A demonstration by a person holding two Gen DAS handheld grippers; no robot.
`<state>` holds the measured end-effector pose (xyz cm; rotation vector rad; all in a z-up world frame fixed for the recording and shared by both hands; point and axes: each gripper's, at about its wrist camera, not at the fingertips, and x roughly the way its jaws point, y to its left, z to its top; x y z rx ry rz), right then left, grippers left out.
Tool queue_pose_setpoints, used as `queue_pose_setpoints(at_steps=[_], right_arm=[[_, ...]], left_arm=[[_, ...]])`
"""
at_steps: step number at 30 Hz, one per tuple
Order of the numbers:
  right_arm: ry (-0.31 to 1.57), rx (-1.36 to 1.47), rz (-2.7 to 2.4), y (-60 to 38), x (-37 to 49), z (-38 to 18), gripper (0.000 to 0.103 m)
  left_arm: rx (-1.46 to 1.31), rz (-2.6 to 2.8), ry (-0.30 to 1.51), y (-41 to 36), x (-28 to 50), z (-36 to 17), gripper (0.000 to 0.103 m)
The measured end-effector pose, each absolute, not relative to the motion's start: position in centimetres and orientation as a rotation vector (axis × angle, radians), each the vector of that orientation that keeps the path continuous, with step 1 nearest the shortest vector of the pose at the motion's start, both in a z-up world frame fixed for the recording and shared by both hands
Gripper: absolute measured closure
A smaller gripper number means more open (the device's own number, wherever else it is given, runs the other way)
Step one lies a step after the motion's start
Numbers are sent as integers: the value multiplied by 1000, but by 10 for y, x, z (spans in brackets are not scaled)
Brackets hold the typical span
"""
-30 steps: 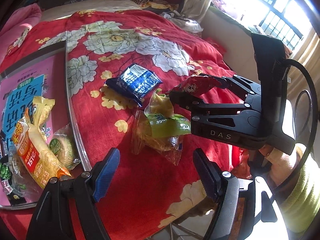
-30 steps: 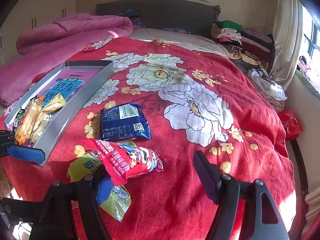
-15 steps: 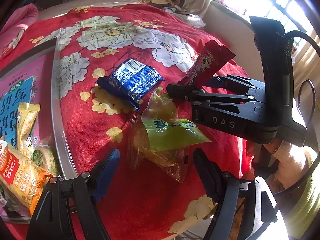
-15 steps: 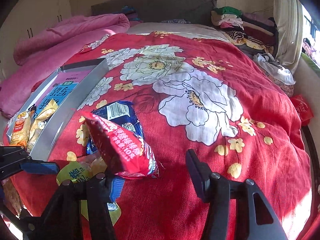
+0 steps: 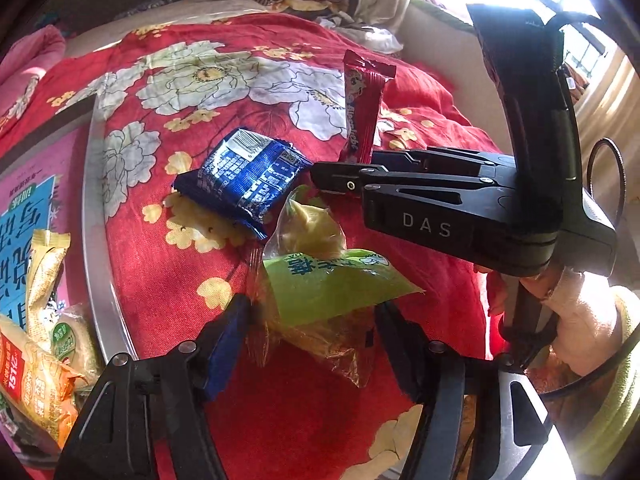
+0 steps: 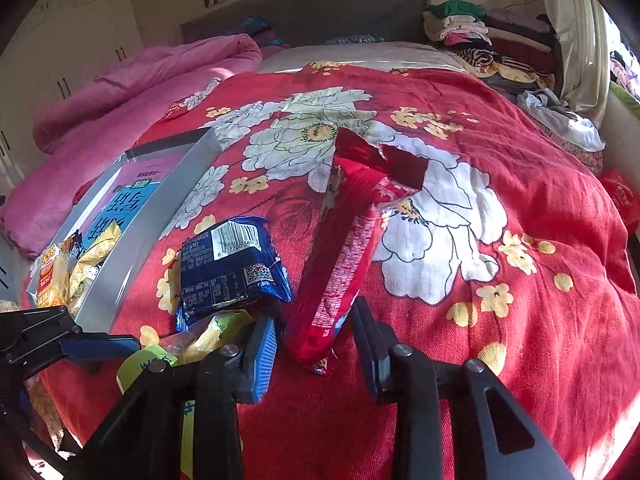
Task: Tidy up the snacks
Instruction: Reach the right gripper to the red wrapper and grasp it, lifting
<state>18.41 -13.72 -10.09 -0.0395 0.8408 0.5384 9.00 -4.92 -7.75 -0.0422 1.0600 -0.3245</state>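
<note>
- Your right gripper (image 6: 314,334) grasps the red snack packet (image 6: 348,248) by its lower end, and the packet stands nearly upright between the two fingers, its crimped top leaning away from you.
- In the left wrist view that same red snack packet (image 5: 362,112) rises above the tip of your right gripper (image 5: 344,178), clear of the red floral bedspread (image 5: 240,80).
- Your left gripper (image 5: 312,320) sits low over the green-and-clear snack bag (image 5: 320,292); its blue-padded finger (image 5: 228,340) touches the bag's left edge and the other finger lies at its right edge. You cannot tell from these views whether the fingers are clenched on the bag or only resting against it.
- The blue snack packet (image 5: 244,176) lies flat on the bedspread, barcode side up, just beyond the green-and-clear bag and just beside the red packet's base.
- In the right wrist view the blue snack packet (image 6: 230,264) rests between the grey tray (image 6: 160,224) and the red packet.
- The tray sits on the bedspread to your left, well apart from the right gripper; it holds the yellow and orange snack bags (image 5: 36,360) at its near end, lying over a pink and blue printed sheet (image 5: 24,216).
- A pink quilt (image 6: 132,88) is bunched at the far left of the bed, and folded clothes (image 6: 492,44) are stacked at the far right near the curtain.
</note>
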Motion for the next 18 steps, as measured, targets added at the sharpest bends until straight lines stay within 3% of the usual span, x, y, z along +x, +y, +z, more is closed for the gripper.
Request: queue_pose_setpoints(at_steps=[3,10,18], right_arm=[[833,-11,549,-140,184,-99,73],[814,56,561,-150,182,-93,78],[775,100,574,-160,175,-81,81]], left_arm=[[-10,-324,1053,-54,90,-79,37],[-64,-328,1048,-43,86,-74,49],[-67,-329,1031,-37,72,-61,50]])
